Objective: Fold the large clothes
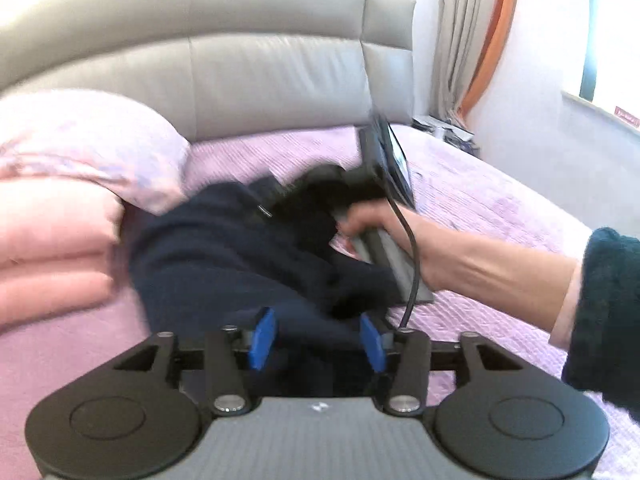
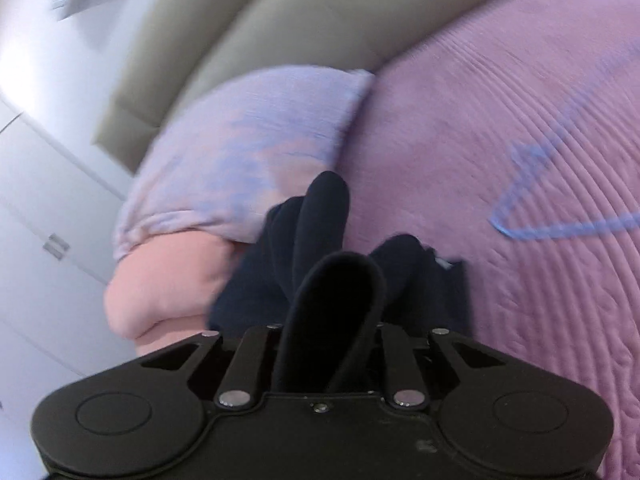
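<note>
— What kind of room is it?
— A bedroom: a bed (image 1: 500, 200) under a quilted pink cover, with a grey padded headboard (image 1: 240, 60).
— And around it?
— White walls (image 1: 540, 60), a beige curtain (image 1: 456, 32), a bright window (image 1: 616, 20), and white cupboards (image 2: 40, 220).

Navy garment (image 1: 224, 256) – lilac quilted bedspread (image 1: 480, 184), mottled pink-lilac pillow (image 2: 248, 152), grey headboard (image 1: 280, 72)

Lilac quilted bed (image 1: 460, 184) (grey headboard) carries dark navy garment (image 1: 224, 256), pillow (image 1: 92, 140), pink duvet (image 1: 52, 248).
</note>
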Available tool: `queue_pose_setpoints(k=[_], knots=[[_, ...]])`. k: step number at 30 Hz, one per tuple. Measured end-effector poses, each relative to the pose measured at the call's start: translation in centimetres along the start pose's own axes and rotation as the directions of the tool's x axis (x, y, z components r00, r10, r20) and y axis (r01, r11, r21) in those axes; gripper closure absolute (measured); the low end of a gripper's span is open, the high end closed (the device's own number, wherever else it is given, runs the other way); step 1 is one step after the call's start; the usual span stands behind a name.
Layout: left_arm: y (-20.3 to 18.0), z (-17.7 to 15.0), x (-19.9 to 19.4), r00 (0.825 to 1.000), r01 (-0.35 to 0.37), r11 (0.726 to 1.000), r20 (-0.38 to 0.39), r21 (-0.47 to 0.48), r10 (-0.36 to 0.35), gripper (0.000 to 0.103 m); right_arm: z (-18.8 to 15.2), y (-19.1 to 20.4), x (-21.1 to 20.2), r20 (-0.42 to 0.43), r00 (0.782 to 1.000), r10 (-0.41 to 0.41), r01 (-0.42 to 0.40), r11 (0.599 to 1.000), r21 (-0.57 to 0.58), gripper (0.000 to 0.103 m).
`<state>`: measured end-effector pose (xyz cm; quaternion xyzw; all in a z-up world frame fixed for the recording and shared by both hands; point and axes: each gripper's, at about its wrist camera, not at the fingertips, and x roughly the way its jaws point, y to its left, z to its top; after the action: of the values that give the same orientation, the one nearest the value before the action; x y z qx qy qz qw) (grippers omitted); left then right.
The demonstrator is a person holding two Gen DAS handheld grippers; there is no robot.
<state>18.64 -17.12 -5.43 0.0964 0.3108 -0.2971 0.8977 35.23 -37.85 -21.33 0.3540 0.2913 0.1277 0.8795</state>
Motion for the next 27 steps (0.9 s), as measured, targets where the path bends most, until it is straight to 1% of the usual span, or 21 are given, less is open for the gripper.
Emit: queue_pose_setpoints(k=[1,2,4,5,6,7,8,10,11,12,13,15,16,18,19,20,22,23,24,25,27], knots=[[0.3,-0.2,-0.1,1.0,-0.03,0.999,0.003,0.028,0.03,0.028,-0.1,-0.9,0.2,-0.02,1.0,0.01,-0.01,1.0,0.022,0.073],[0.7,-0.4,0.5,0.999,-0.045,0.997,-0.006,0.066,0.045,0.018,0.1,-1.5,0.4,-0.026,1.0,0.013,-0.012,0.999,0.043,0.053],[1.0,-1.1,2.3,0.995,-0.078,0.987,-0.055,0.139,0.087,0.018,-0.1,-2.3,-0.7,-0.036,0.999,0.007,-0.004,0.997,0.076,0.031],[1.0,-1.2,3.5,0.992,-0.091,0.982,-0.073,0.168,0.104,0.018,0.1,-2.4,-1.4,-0.052,0.999,0.006,-0.002,0.997,0.076,0.027],[0.7,-1.6,4.5,0.991,-0.086,0.977,-0.088,0.197,0.105,0.017,0.2,-2.4,-2.2,-0.055,0.998,0.003,0.001,0.997,0.075,0.027],[1.2,-2.1,5.2,0.989,-0.093,0.97,-0.095,0.224,0.117,0.016,0.3,-2.4,-3.1,-0.061,0.998,0.01,-0.005,0.997,0.075,0.025],[1.2,-2.6,5.8,0.986,-0.117,0.959,-0.084,0.258,0.143,0.018,0.5,-2.5,-3.3,-0.076,0.997,0.023,-0.017,0.997,0.074,0.023],[0.6,-3.6,6.3,0.978,-0.175,0.926,-0.048,0.335,0.202,0.037,0.6,-2.0,-3.9,-0.137,0.99,0.029,-0.021,0.998,0.057,0.021],[0.1,-4.1,6.6,0.968,-0.222,0.896,-0.025,0.385,0.251,0.058,0.4,-1.6,-4.1,-0.177,0.984,0.026,-0.019,0.999,0.041,0.02],[-0.2,-4.5,6.8,0.96,-0.247,0.87,-0.011,0.427,0.278,0.065,0.0,-1.2,-4.2,-0.217,0.976,0.031,-0.027,0.999,0.021,0.02],[-0.6,-4.7,6.6,0.96,-0.244,0.854,-0.008,0.459,0.279,0.067,-0.5,-0.7,-4.0,-0.257,0.966,0.029,-0.032,0.999,-0.005,0.019],[-0.6,-5.0,6.1,0.962,-0.244,0.854,0.004,0.46,0.273,0.072,-1.6,0.6,-3.5,-0.286,0.958,-0.017,-0.001,0.998,-0.065,0.018],[-0.7,-5.1,5.7,0.963,-0.241,0.857,0.004,0.456,0.269,0.072,-2.1,1.2,-3.3,-0.273,0.961,-0.039,0.012,0.995,-0.099,0.018],[-0.4,-5.4,5.3,0.962,-0.247,0.864,0.004,0.439,0.273,0.075,-2.9,2.0,-4.1,-0.193,0.981,-0.017,-0.004,0.994,-0.111,0.073],[-0.2,-5.3,4.7,0.965,-0.24,0.883,-0.001,0.403,0.262,0.075,-3.2,2.2,-4.7,-0.157,0.987,0.021,-0.034,0.996,-0.08,0.076],[0.1,-5.2,4.2,0.968,-0.233,0.901,-0.005,0.367,0.252,0.076,-3.3,2.6,-5.3,-0.126,0.991,0.037,-0.047,0.996,-0.071,0.078],[0.8,-5.2,3.1,0.976,-0.209,0.93,-0.003,0.304,0.22,0.078,-3.7,3.5,-7.4,-0.057,0.995,0.076,-0.082,0.991,-0.106,0.081],[1.0,-5.1,2.5,0.98,-0.188,0.938,-0.002,0.291,0.197,0.079,-3.8,3.6,-8.6,-0.027,0.996,0.084,-0.087,0.989,-0.119,0.082],[1.0,-5.2,2.2,0.982,-0.183,0.939,0.011,0.292,0.188,0.08,-4.0,3.5,-9.8,0.001,0.996,0.085,-0.084,0.987,-0.14,0.082],[0.7,-5.4,2.0,0.983,-0.18,0.933,0.026,0.311,0.18,0.08,-4.3,3.2,-10.3,0.007,0.997,0.075,-0.073,0.985,-0.158,0.083],[-0.8,-6.2,2.1,0.985,-0.171,0.908,0.034,0.382,0.171,0.08,-4.8,1.1,-10.3,-0.022,1.0,0.013,-0.016,0.99,-0.142,0.084]])
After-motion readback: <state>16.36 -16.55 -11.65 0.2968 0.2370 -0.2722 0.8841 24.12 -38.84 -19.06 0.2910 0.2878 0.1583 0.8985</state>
